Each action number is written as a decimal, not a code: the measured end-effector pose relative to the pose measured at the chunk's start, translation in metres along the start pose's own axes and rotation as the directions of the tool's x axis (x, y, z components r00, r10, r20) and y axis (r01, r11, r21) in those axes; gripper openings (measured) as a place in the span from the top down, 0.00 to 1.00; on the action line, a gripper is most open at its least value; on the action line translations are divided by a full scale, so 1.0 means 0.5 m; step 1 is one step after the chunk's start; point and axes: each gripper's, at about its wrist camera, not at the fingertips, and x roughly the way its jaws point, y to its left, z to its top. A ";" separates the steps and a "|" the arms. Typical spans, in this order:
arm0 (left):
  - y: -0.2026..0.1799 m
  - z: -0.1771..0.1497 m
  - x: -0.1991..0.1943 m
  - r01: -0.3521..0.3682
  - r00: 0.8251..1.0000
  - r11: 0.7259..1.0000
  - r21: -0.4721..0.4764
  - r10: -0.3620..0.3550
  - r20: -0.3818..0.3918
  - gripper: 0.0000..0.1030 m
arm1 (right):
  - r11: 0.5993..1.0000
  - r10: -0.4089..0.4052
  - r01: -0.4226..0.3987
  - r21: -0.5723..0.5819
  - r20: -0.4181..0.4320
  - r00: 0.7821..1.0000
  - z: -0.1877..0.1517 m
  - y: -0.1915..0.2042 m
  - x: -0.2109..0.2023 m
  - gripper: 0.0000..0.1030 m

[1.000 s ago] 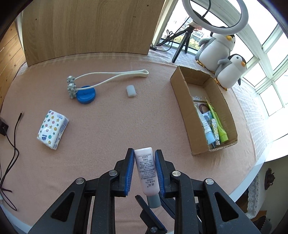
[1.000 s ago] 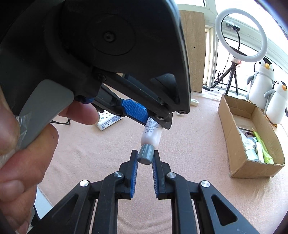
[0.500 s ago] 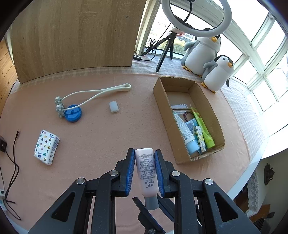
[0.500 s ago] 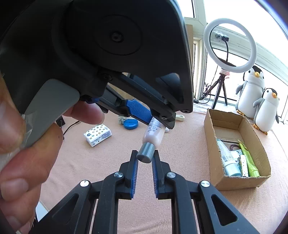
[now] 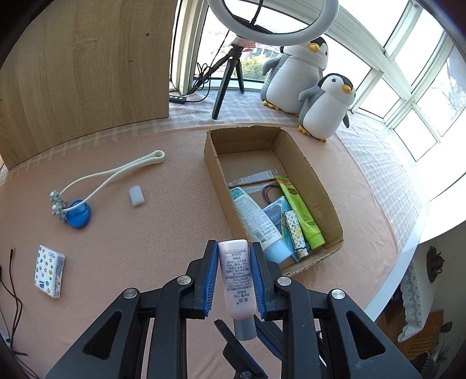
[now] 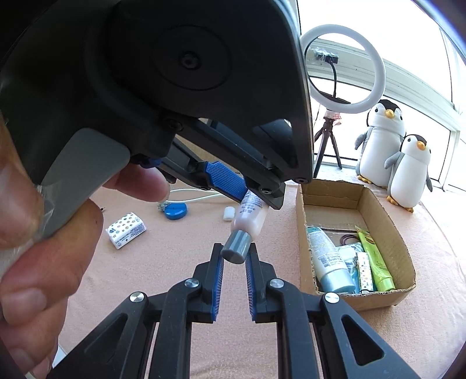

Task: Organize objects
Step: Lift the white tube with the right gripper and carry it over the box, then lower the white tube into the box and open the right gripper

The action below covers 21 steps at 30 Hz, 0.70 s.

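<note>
My left gripper [image 5: 234, 256] is shut on a pale pink tube [image 5: 237, 281] with a grey cap [image 5: 245, 329], held in the air above the pink table cover. In the right wrist view the tube [image 6: 251, 217] hangs from the left gripper, and my right gripper [image 6: 234, 256] is shut on its grey cap [image 6: 236, 246]. The open cardboard box [image 5: 317, 186] lies ahead to the right and holds several tubes. It also shows in the right wrist view [image 6: 387, 215].
On the cover to the left lie a white massager [image 5: 116, 175], a blue lid [image 5: 78, 214], a small white cap [image 5: 137, 196] and a patterned tissue pack [image 5: 49, 271]. A ring light [image 5: 273, 26] and two plush penguins [image 5: 326, 106] stand behind the box. The table edge runs at the right.
Both grippers have moved together with the tube toward the cardboard box, which now sits closer and more central. The grips on tube and cap are unchanged.
</note>
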 end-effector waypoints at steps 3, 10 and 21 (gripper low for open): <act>-0.035 0.017 0.020 0.013 1.000 1.000 0.028 -0.013 -0.008 0.77 | 0.999 -0.026 0.026 0.018 0.001 1.000 -0.001 -0.032 0.002 0.87; -0.115 0.048 0.073 0.046 0.999 0.995 0.093 -0.043 -0.034 0.77 | 0.994 -0.086 0.086 0.062 -0.003 0.996 -0.008 -0.102 0.005 0.87; -0.190 0.104 0.173 0.011 1.000 0.984 0.177 -0.007 -0.023 0.19 | 0.971 -0.215 0.217 0.097 -0.037 0.976 -0.020 -0.181 0.031 0.86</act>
